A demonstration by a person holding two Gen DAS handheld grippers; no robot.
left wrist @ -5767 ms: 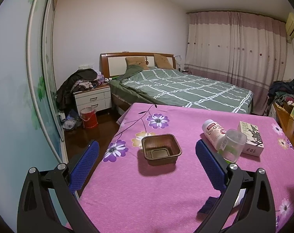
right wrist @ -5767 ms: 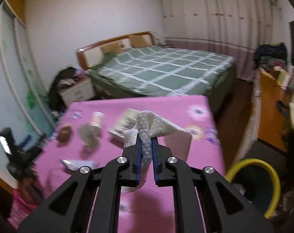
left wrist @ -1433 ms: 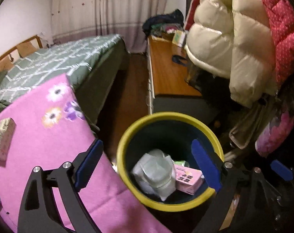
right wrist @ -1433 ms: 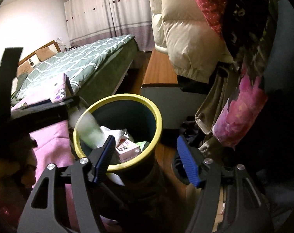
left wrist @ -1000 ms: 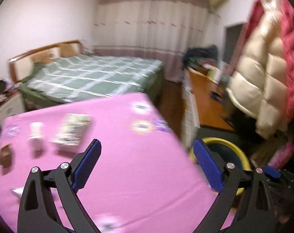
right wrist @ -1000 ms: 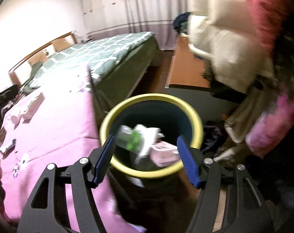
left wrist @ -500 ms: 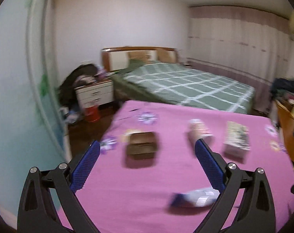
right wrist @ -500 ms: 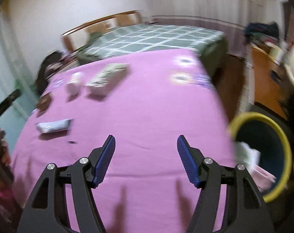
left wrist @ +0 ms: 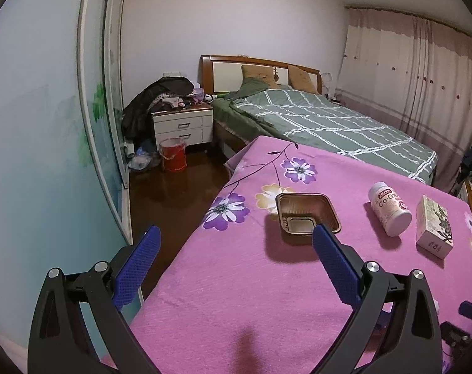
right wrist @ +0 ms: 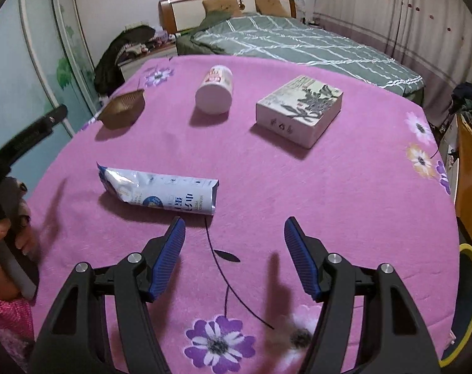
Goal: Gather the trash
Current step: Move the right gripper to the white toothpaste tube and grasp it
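Between pickups, by the look of it: both tools empty and aimed back at the litter on the pink floral tablecloth. Left gripper spread wide, nothing between its blue pads, hovering at the table's near-left edge with the right pad just short of the brown square plastic tray. Right gripper likewise wide and holding nothing, poised over bare cloth. Four pieces left on the table: the flattened silver-blue foil tube just ahead and left of the right gripper; the white plastic bottle with a pink label lying on its side farther back; the pale printed cardboard box to its right; the brown tray at the far left corner in the right wrist view. Yellow-rimmed dark bin on the floor past the table's right edge, only an arc of rim visible. Probable next move: tray for the left, foil tube for the right. Tray calls for one pad inside and one outside a wall, closing on the thin rim. Tube lies flat and crinkled, so a low approach across its narrow width, pads nearly scraping the cloth, and care not to pinch fabric along with foil.
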